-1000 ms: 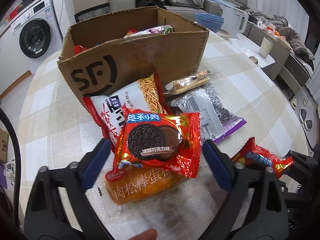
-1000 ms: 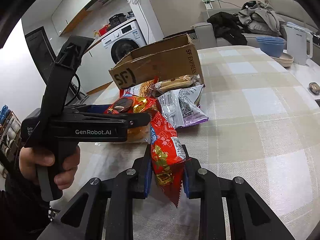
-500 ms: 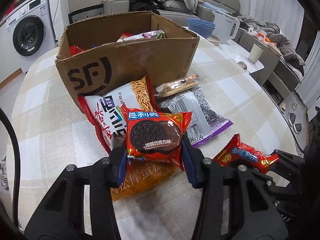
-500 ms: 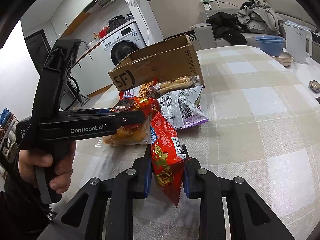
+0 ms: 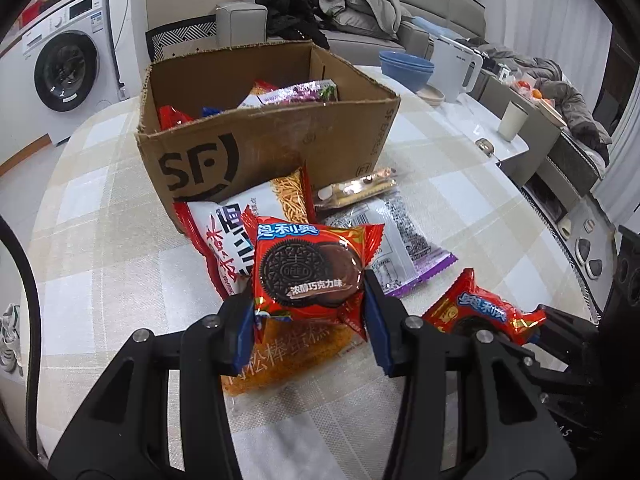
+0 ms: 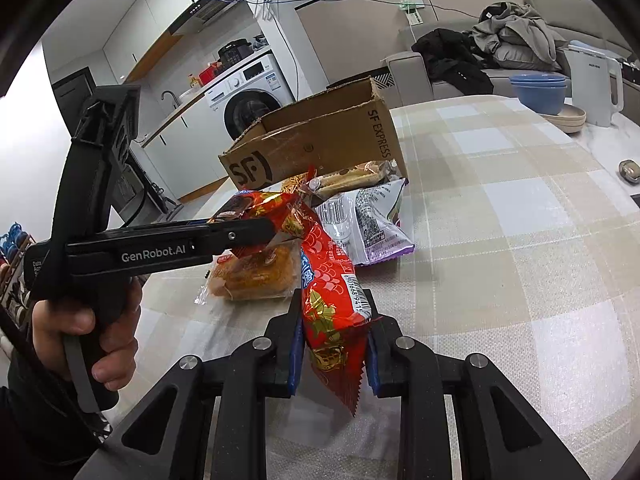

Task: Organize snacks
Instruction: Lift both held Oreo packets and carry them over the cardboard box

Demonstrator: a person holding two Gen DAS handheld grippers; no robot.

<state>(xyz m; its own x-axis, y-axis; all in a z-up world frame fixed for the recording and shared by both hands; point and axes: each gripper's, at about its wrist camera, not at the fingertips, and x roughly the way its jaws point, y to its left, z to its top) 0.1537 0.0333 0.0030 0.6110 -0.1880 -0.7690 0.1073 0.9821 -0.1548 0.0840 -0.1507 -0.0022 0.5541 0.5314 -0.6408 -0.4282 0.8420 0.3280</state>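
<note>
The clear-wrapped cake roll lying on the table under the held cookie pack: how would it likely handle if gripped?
The cake roll looks soft and crumbly, so a hard squeeze would probably crush it. Its clear film sits loose and shiny, so the pads may slip or catch only wrapper. It lies flat on the table and seems unlikely to roll.
</note>
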